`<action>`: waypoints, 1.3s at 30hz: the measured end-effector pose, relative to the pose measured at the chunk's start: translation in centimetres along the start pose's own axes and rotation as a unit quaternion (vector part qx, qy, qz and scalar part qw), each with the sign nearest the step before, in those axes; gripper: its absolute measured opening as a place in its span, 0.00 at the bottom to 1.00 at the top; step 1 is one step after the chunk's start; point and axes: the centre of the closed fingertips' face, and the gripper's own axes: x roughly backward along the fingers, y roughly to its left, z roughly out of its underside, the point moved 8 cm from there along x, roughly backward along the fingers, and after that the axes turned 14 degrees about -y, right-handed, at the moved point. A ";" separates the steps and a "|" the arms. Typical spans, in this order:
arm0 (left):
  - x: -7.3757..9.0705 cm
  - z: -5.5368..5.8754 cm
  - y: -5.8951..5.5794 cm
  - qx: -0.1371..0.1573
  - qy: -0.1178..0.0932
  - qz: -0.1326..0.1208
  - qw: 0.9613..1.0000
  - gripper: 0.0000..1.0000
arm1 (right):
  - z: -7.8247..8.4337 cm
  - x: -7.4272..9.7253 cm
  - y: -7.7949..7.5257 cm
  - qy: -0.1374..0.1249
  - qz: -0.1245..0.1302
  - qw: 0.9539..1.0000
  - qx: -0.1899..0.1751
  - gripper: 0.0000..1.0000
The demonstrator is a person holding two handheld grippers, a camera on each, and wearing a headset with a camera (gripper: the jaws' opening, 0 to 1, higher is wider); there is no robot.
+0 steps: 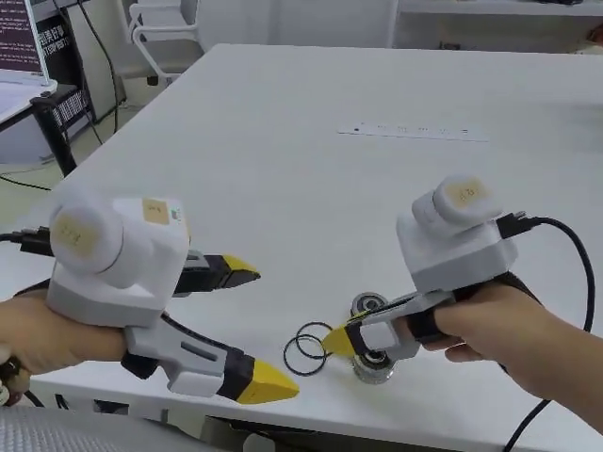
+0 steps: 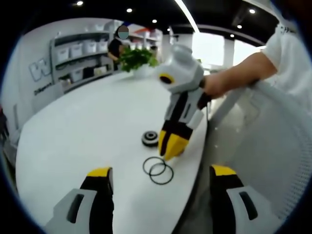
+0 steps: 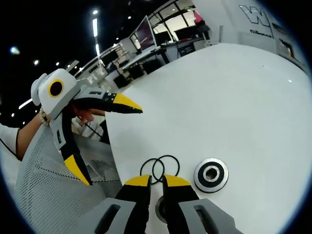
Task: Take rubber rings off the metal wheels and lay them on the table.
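Two thin black rubber rings point(image 1: 307, 347) lie overlapping near the front edge of the white table point(image 1: 311, 169). One metal wheel point(image 1: 368, 303) lies flat just beyond them; a second wheel point(image 1: 375, 368) sits under my right gripper point(image 1: 336, 341). That gripper's yellow tips are almost together with nothing visible between them; its own view shows the rings point(image 3: 153, 168), the free wheel point(image 3: 210, 174) and the other wheel point(image 3: 161, 208) below the tips. My left gripper point(image 1: 260, 330) is wide open left of the rings; its view shows the rings point(image 2: 145, 165) and a wheel point(image 2: 150, 138).
A pale strip with small print point(image 1: 415, 133) lies far back on the table. A white chair point(image 1: 165, 28) stands behind the far left corner. The table's front edge runs just below the rings. A potted plant point(image 2: 136, 56) sits at the table's far end.
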 end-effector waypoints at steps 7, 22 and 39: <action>0.0 0.1 0.0 0.002 0.002 -0.001 1.000 0.82 | -0.8 0.2 0.7 -0.005 -0.010 0.999 0.037 0.09; -0.1 0.0 0.0 0.004 0.002 -0.002 1.000 0.82 | -3.8 3.0 0.0 -0.079 0.001 0.995 0.060 0.16; -0.7 -2.5 0.5 0.018 -0.040 0.006 0.999 0.82 | -2.6 6.0 -4.9 -0.077 0.072 0.990 0.092 0.16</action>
